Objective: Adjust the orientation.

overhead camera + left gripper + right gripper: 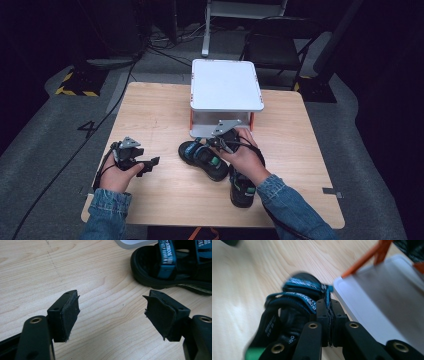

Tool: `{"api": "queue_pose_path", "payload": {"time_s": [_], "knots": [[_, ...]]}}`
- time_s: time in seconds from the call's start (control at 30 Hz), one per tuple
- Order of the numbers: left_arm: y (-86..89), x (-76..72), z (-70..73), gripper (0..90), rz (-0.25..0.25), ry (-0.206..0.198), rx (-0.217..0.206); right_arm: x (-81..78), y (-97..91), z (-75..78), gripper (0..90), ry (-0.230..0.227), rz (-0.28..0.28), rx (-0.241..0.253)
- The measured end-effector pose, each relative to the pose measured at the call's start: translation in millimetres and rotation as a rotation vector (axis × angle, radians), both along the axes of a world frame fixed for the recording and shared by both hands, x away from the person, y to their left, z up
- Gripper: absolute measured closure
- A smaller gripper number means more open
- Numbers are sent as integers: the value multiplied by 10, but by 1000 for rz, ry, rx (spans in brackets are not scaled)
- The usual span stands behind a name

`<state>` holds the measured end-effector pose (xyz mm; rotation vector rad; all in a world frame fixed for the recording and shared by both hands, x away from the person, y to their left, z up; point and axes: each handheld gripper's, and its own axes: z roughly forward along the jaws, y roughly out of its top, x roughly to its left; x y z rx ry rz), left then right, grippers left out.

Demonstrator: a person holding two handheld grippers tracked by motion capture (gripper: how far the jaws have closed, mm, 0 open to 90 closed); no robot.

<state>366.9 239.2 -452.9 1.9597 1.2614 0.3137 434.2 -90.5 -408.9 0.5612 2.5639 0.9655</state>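
Pale wood-grain bench (160, 115) is carrying a white two-tier stand (226, 84) with orange posts at its far middle; its lower shelf is looking bare where visible. Just in front, a black sandal with teal straps (202, 158) is lying with its long axis running from far-left to near-right, and a second sandal (242, 189) is sitting under the right forearm. The right gripper (329, 312) is pinching a teal strap (327, 296), jaws closed on it. The left gripper (112, 310) is resting at the bench's left, jaws spread wide and holding nothing.
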Motion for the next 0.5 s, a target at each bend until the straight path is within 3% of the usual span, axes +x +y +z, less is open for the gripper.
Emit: {"api": "queue_pose_path", "payload": {"time_s": [0.23, 0.3, 0.43, 0.47, 0.5], "knots": [[-13, 7, -10, 268, -1, 2, 6, 7, -52, -64, 848, -9, -9, -5], [-10, 8, -7, 268, -4, 0, 10, -3, -46, -58, 726, -39, -5, -24], [-5, 9, -10, 268, -1, 0, 11, -61, -53, -28, 517, -72, 15, -16], [-5, 12, -13, 268, -3, -1, 13, -77, -45, -24, 479, -73, 33, -12], [-9, 12, -16, 268, -2, 1, 12, -105, 7, -36, 442, -86, 91, -63]]}}
